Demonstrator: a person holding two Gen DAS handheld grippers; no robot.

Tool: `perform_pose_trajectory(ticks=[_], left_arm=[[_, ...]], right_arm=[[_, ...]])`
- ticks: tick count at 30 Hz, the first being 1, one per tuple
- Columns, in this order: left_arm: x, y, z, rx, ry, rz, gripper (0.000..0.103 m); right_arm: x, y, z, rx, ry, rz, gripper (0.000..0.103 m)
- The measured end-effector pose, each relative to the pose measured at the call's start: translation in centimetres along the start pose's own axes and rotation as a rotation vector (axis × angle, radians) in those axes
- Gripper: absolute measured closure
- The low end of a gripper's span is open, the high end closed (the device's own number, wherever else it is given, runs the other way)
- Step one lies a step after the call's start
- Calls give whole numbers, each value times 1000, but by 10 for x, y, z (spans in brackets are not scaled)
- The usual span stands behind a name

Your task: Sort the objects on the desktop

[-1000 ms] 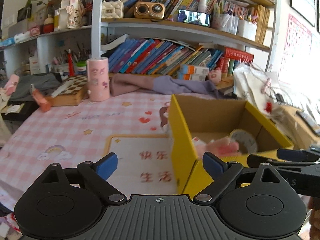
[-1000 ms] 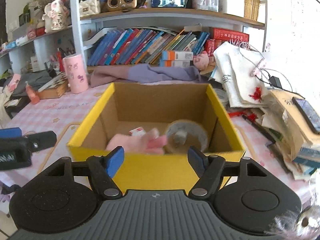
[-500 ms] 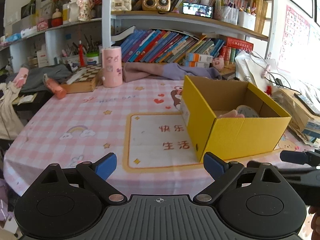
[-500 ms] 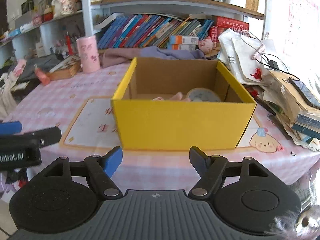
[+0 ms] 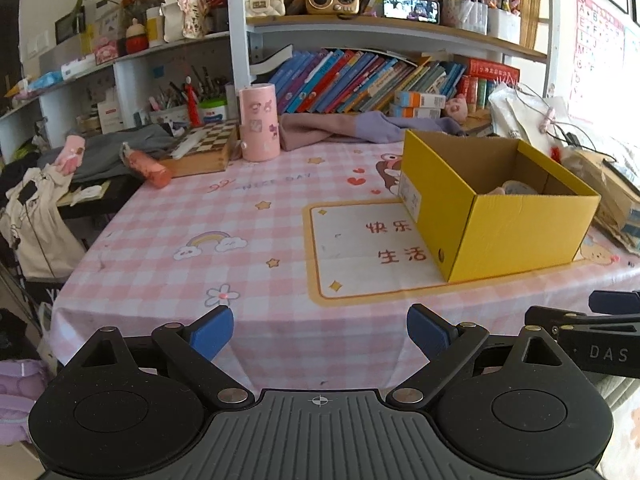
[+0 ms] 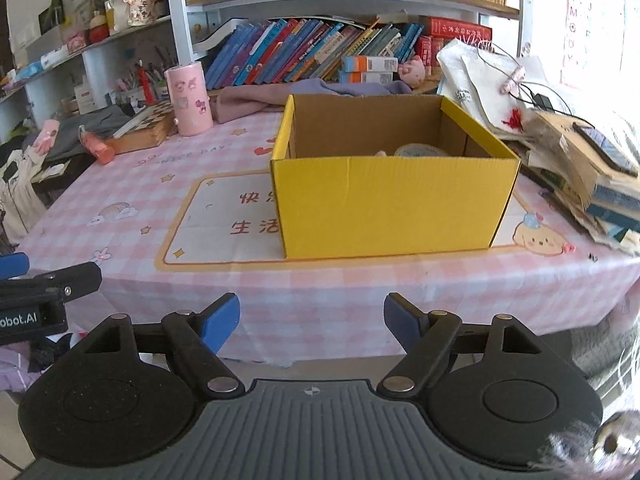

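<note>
Left wrist: left gripper [image 5: 319, 330] pulled back off the table edge, jaws wide, nothing between; yellow box [image 5: 516, 232] now farther off, pink item and tape roll inside.

Right wrist: right gripper [image 6: 312, 322] likewise withdrawn, jaws opening, empty; box [image 6: 392, 204] loaded, sorting seemingly finished.

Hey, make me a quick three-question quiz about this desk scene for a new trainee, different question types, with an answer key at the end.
1. True or false: the yellow box is empty.
2. Multiple choice: the pink cylinder stands A) inside the box, B) beside the chessboard, C) on the upper shelf.
3. Fill in: the right gripper has ____ between its fingers.

Key
1. False: a tape roll and something pink peek over the rim.
2. B.
3. Nothing; its jaws are opening, and the left gripper is open and empty too.
</note>
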State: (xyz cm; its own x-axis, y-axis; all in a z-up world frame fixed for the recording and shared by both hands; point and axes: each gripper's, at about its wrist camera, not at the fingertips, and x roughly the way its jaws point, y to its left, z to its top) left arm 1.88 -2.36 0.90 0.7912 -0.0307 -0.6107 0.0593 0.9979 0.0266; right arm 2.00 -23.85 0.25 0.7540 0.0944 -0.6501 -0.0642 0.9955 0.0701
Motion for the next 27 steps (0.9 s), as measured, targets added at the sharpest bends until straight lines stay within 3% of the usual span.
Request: perform_pose_trajectory(ticks=[17,27], left_arm=[[-9,23,-20,7,58,-27,7],[-15,26,-25,14,27,-13,7]], right_arm=[[-12,30,-24,-8,26,-12,25],[-15,34,-28,-15,29,-17,23]])
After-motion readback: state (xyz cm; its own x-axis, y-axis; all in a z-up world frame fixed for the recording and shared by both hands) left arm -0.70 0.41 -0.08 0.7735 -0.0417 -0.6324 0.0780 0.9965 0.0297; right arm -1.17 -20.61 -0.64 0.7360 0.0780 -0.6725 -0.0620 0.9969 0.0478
